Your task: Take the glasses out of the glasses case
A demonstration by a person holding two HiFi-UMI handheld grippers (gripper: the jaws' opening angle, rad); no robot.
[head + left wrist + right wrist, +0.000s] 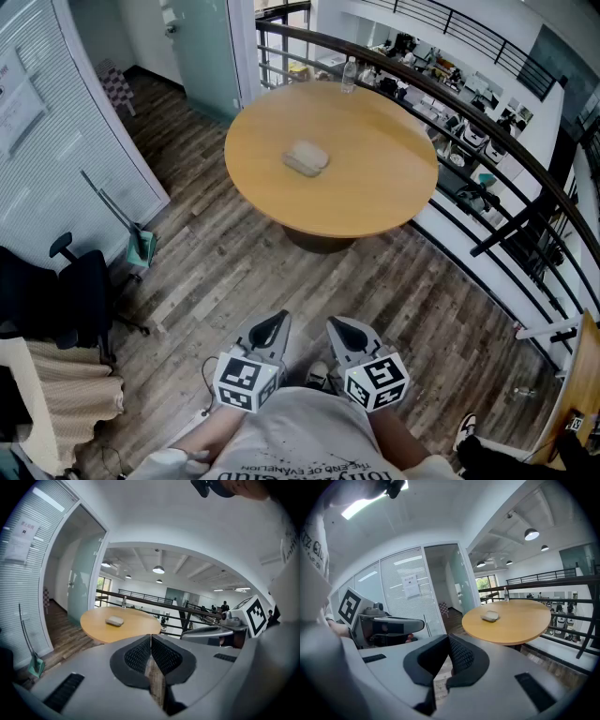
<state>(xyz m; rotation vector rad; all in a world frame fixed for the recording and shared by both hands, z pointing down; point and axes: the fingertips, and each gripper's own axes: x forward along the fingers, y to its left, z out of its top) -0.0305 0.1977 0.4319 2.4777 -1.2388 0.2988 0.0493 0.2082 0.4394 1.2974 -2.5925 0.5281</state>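
A closed grey glasses case (306,157) lies near the middle of a round wooden table (375,187), far ahead of me. It also shows small in the left gripper view as the case (114,620) and in the right gripper view as the case (490,616). My left gripper (275,328) and right gripper (339,328) are held side by side close to my body, over the wood floor and well short of the table. Each has its jaws shut with nothing between them, as the left gripper (150,640) and right gripper (448,640) show in their own views.
A clear bottle (349,75) stands at the table's far edge. A dark railing (469,112) curves behind and to the right of the table. An office chair (80,291) and a green dustpan (141,248) stand at the left by the glass wall.
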